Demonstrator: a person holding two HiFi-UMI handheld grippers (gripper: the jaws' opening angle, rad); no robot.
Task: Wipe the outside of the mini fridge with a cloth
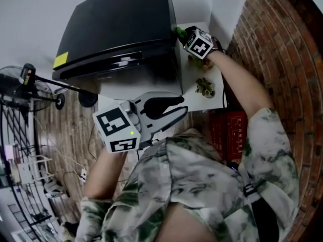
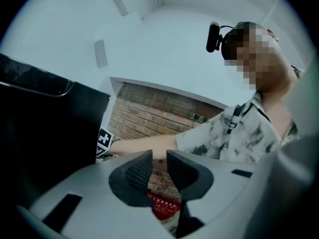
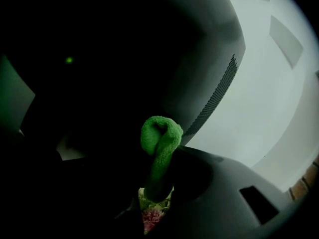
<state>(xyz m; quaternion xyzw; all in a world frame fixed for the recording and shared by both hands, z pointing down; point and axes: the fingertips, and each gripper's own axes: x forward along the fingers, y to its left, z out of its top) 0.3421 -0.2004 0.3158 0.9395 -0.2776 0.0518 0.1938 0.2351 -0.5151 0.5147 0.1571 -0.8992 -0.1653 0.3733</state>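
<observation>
Black fridge point(image 1: 121, 29): the biggest thing in the head view, seen from above with its glossy front edge toward the person. It fills the right gripper view as a dark mass with a strip of mesh vent along one edge.
Brick wall point(image 1: 272, 39): to the right of the fridge, running down the right side of the head view.
White top point(image 1: 189, 79): a lower surface just right of the fridge, with small flowered things lying on it.
Red crate point(image 1: 232, 127): right of the fridge and nearer the person, below the white top.
Left gripper point(image 1: 182, 105): held in the air in front of the fridge, apart from it. Its jaws stand a narrow gap apart with nothing between them, only the crate and brick wall showing beyond.
Right gripper point(image 1: 180, 34): at the fridge's right side, up by the top edge, arm stretched out over the white top. Its jaws are clamped on the cloth.
Green cloth point(image 3: 160, 138): pinched between the right jaws, its looped end sticking out past the tips and lying against the fridge's right edge.
</observation>
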